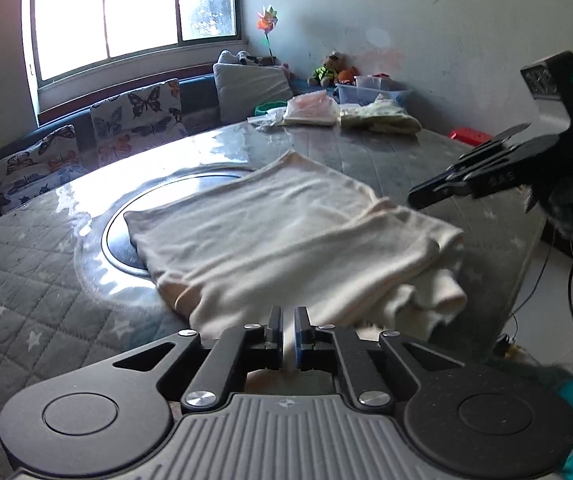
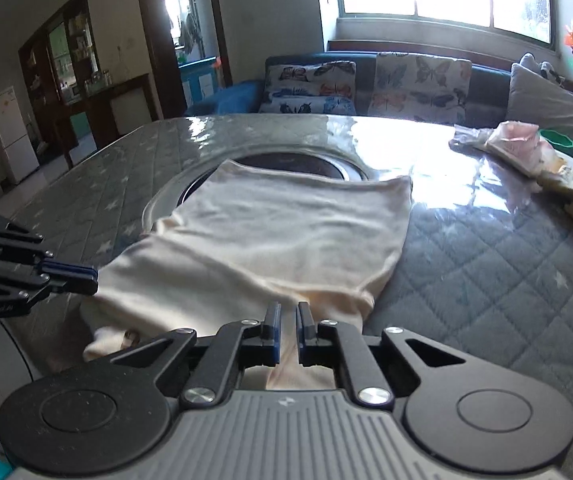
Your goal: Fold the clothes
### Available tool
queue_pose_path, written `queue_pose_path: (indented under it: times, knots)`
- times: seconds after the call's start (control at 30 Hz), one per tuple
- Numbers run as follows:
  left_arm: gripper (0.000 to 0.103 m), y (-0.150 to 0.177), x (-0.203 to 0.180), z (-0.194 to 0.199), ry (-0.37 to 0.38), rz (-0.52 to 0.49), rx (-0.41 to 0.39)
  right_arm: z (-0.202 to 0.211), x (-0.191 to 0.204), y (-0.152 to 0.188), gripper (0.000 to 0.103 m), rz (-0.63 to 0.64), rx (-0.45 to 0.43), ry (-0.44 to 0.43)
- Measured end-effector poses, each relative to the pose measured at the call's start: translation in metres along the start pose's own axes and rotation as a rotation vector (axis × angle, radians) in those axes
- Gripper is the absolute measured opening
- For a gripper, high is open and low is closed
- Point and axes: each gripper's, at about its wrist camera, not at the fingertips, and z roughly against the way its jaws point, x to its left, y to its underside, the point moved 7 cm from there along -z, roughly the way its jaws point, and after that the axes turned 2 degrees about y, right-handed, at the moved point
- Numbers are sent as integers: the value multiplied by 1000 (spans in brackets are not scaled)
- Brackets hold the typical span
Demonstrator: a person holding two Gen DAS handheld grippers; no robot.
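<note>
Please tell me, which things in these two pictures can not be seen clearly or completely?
- Near edge of the cream garment: both views, hidden behind each gripper's body.
- Whether the left gripper or right gripper pinches cloth: contact point not visible.
- Round dark inset in the table: both views, partly covered by the garment.
- Items in the plastic box: left view, too small.

I can make out very little writing from here. In the left wrist view, the right gripper [image 1: 420, 198] carries raised lettering on its black side, something like "GAS" (partly blurred, so I won't swear to it). In the right wrist view, the left gripper [image 2: 94, 278] has a small pale line of print on its side, too tiny for me to read.
</note>
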Motion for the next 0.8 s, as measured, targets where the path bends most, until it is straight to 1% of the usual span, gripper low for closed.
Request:
queue_pose_path:
  times: [0.07, 0.17, 0.23, 0.33, 0.37, 0.4, 0.43, 0.47, 0.53, 0.6, 0.63, 0.73, 0.8]
  knots:
    - [6, -2, -1, -11, 12, 15, 11, -14, 2, -2, 8, 9, 9, -5]
    - [6, 3, -2, -25, 19, 15, 55, -33, 5, 0, 8, 26, 39, -6]
    - [8, 9, -1, -29, 18, 16, 83, -43, 3, 3, 8, 33, 63, 2]
    - [18, 11, -2, -17, 26, 7, 70, -40, 4, 4, 7, 52, 61, 1]
    - [24, 10, -5, -11, 34, -3, 59, -37, 5, 4, 8, 62, 59, 1]
    - [29, 9, -9, -5, 41, -17, 48, -32, 9, 4, 8, 79, 54, -13]
    - [31, 10, -13, 0, 52, -33, 41, -26, 15, 4, 9, 106, 50, -33]
    - [34, 10, -17, 5, 64, -49, 36, -22, 19, 5, 12, 125, 50, -44]
    - [37, 13, -26, 13, 90, -82, 29, -19, 26, 11, 12, 157, 68, -65]
    - [44, 16, -37, 17, 109, -126, 30, -18, 33, 20, 12, 191, 92, -79]
    - [45, 19, -41, 17, 112, -151, 32, -19, 35, 25, 13, 208, 109, -82]
    - [45, 26, -53, 15, 116, -207, 49, -19, 36, 29, 14, 208, 111, -81]
    - [45, 30, -58, 10, 111, -233, 57, -14, 36, 26, 19, 206, 99, -83]
